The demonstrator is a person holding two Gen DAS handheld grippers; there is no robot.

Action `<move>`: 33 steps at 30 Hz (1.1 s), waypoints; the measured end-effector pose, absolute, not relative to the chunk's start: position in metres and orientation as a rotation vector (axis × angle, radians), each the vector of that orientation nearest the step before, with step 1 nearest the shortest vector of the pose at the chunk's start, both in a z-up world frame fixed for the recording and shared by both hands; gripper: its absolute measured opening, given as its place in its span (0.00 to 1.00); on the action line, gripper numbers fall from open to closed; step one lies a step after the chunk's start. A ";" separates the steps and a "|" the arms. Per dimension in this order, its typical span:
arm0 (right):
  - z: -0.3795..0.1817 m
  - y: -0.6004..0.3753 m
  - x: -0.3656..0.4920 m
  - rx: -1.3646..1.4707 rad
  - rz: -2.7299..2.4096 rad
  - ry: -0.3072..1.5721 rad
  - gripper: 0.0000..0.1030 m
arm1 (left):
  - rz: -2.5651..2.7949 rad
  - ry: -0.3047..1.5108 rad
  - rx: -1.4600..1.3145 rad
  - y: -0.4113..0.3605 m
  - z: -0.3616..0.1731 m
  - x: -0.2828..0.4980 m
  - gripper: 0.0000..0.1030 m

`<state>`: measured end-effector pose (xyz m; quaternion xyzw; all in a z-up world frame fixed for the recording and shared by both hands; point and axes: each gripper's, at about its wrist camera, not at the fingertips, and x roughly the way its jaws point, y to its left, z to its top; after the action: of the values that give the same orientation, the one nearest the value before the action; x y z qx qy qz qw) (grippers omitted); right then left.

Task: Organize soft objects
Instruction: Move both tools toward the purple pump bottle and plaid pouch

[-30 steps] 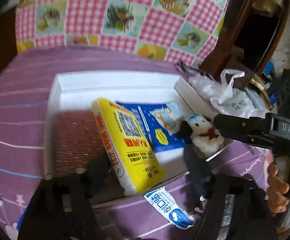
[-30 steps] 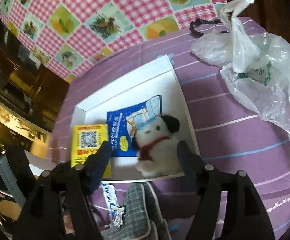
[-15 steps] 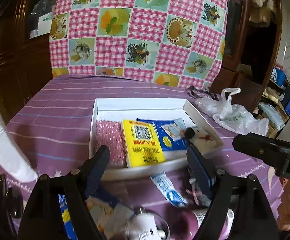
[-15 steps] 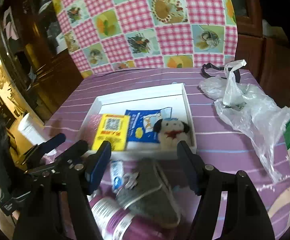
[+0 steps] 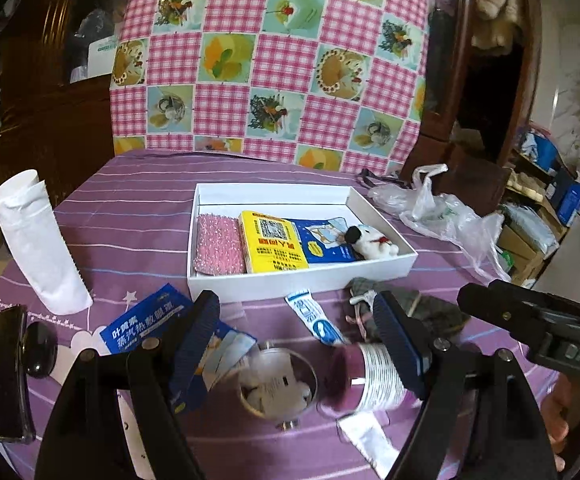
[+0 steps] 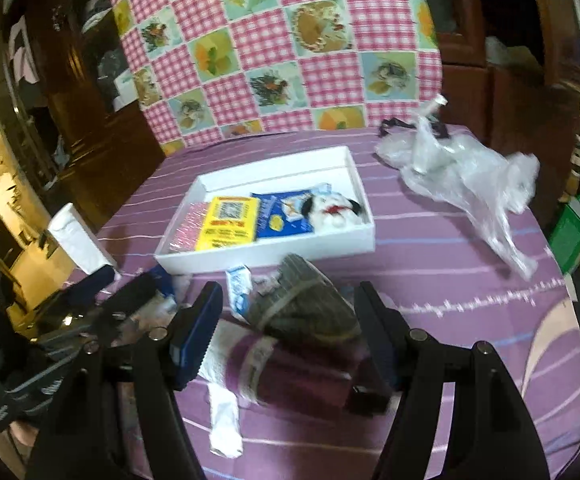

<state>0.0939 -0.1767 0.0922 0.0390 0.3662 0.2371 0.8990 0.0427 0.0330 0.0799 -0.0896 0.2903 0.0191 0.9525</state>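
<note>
In the left wrist view a shallow white cardboard box (image 5: 290, 280) sits at the centre of the frame on a table under a purple striped cloth (image 5: 130, 216). Inside the box, left to right, lie a pink glittery pad (image 5: 217, 245), a yellow printed packet (image 5: 272, 240), a blue printed sachet (image 5: 321, 236) and a small white plush dog with black ears (image 5: 371, 241) in its right corner.

The left claw (image 5: 297, 340) is released, its blue-padded jaws wide apart with nothing gripped. Below the box in this frame lie a blue eye-mask packet (image 5: 146, 326), a clear round cup holding white pieces (image 5: 276, 386) and a maroon-capped ribbed bottle lying on its side (image 5: 363, 376).

In the right wrist view the right claw (image 6: 290, 320) is also released, its jaws either side of a grey plaid fabric pouch (image 6: 305, 308) that rests on the table without visible contact. A crumpled clear plastic bag (image 6: 469, 176) lies at upper right.
</note>
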 end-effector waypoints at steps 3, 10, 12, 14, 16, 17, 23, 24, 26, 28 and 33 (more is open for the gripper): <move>0.083 -0.181 0.085 0.074 0.487 0.764 0.67 | 0.017 0.602 -0.176 0.034 0.074 0.030 0.77; 0.063 -0.174 0.060 0.062 0.640 0.802 0.66 | -0.028 0.661 -0.151 0.039 0.050 0.010 0.76; 0.062 -0.167 0.055 0.025 0.648 0.811 0.55 | -0.036 0.690 -0.184 0.046 0.044 0.011 0.75; 0.061 -0.162 0.050 0.002 0.644 0.813 0.54 | -0.032 0.701 -0.235 0.056 0.041 0.012 0.69; 0.060 -0.158 0.045 -0.022 0.660 0.818 0.54 | -0.039 0.714 -0.289 0.066 0.038 0.013 0.61; 0.059 -0.155 0.044 -0.030 0.675 0.830 0.54 | -0.045 0.719 -0.317 0.071 0.037 0.013 0.60; 0.038 -0.140 0.044 -0.064 0.713 0.947 0.54 | -0.047 0.725 -0.315 0.069 0.035 0.012 0.55; 0.035 -0.139 0.043 -0.079 0.703 0.949 0.54 | -0.045 0.725 -0.307 0.067 0.035 0.011 0.55; 0.032 -0.136 0.040 -0.122 0.674 0.935 0.54 | -0.028 0.722 -0.294 0.066 0.035 0.012 0.55; 0.029 -0.132 0.037 -0.158 0.657 0.918 0.54 | 0.008 0.709 -0.274 0.064 0.035 0.010 0.55; 0.025 -0.126 0.029 -0.212 0.636 0.861 0.54 | 0.051 0.730 -0.232 0.062 0.033 0.012 0.55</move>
<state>0.0291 -0.1263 0.0247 -0.1010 0.4096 0.3023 0.8548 0.0120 0.0621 0.0329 -0.1132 0.3562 0.0249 0.9272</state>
